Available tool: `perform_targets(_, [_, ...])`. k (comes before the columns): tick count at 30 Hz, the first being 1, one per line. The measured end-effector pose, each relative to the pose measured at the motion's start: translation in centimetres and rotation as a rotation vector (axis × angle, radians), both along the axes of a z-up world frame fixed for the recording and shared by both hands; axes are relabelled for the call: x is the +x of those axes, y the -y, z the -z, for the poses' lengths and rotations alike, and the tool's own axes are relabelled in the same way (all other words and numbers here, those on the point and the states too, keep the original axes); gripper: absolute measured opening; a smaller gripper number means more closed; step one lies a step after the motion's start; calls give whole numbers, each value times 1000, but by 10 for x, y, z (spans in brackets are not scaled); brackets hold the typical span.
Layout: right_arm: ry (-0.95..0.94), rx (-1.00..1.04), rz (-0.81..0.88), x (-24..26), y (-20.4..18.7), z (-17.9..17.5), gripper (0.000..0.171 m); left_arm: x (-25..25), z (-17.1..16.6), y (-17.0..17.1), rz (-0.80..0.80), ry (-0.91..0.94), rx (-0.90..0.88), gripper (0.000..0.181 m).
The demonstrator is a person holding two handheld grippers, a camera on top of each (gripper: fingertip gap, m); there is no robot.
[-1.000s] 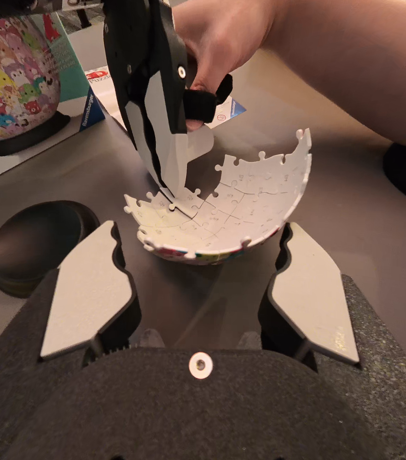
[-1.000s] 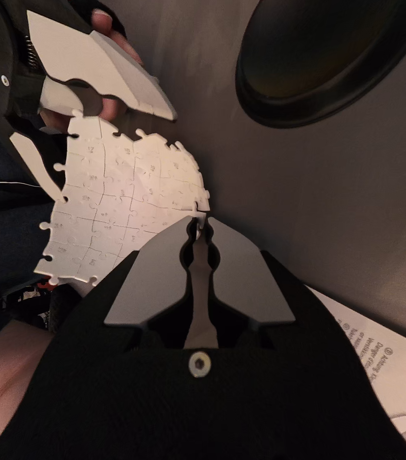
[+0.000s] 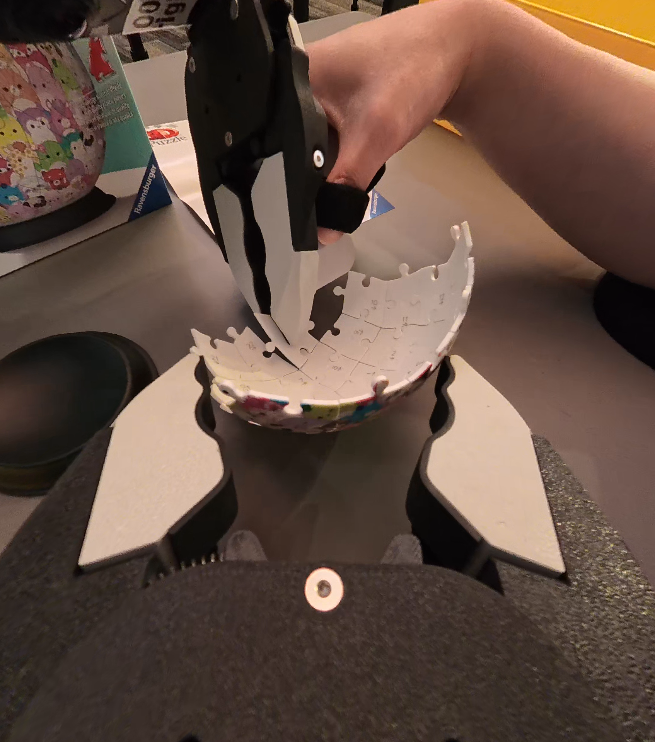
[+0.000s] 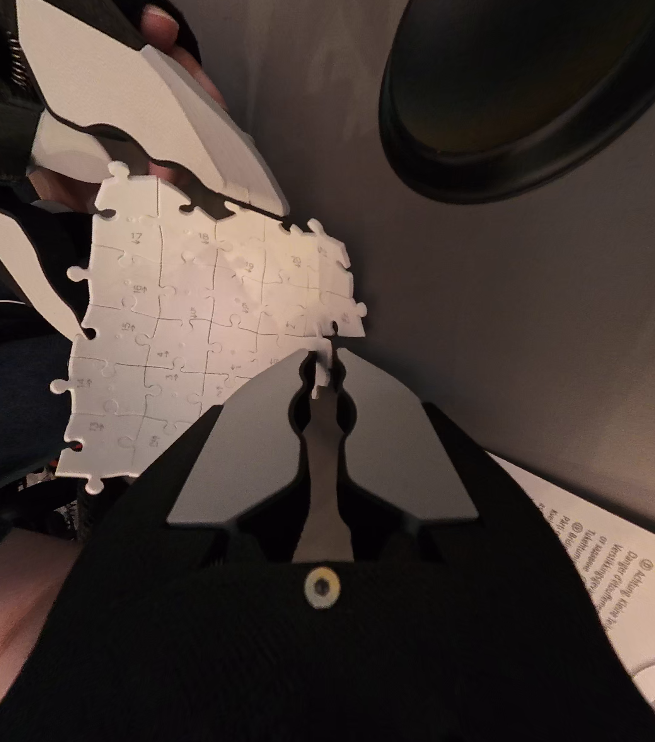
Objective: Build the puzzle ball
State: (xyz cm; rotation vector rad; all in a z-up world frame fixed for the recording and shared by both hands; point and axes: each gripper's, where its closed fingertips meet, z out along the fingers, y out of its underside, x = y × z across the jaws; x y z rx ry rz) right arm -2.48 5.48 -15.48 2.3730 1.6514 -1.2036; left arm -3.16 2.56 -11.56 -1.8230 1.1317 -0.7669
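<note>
The half-built puzzle ball [image 3: 358,361], a curved bowl-shaped shell of interlocked pieces with a white numbered inside and a colourful printed outside, is sitting on the grey table [image 3: 539,401] at the centre of the left wrist view. The left gripper [image 3: 322,385], with its pale grey fingers and black speckled body filling the lower frame, is standing wide apart, its two fingertips flanking the shell's lower sides; whether they are touching it cannot be told.

The right gripper [image 3: 277,341], black with white fingers and gripped by a person's hand [image 3: 378,100], is reaching down from the upper centre into the shell's left rim. In the right wrist view its fingers are drawn narrowly together, pinching a small white puzzle piece [image 4: 322,371] at the shell's edge, mid-frame.

A round black stand [image 3: 44,405] is lying at the left of the left wrist view, and the colourful puzzle box [image 3: 36,120] is resting at the upper left. A white printed instruction sheet [image 4: 619,602] is lying at the lower right of the right wrist view.
</note>
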Motion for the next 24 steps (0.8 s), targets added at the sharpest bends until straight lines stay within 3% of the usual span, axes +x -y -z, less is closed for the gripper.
perform_targets(24, [-108,62,-2,0,0,0,9,3,-2,-2,4,30,-31,106])
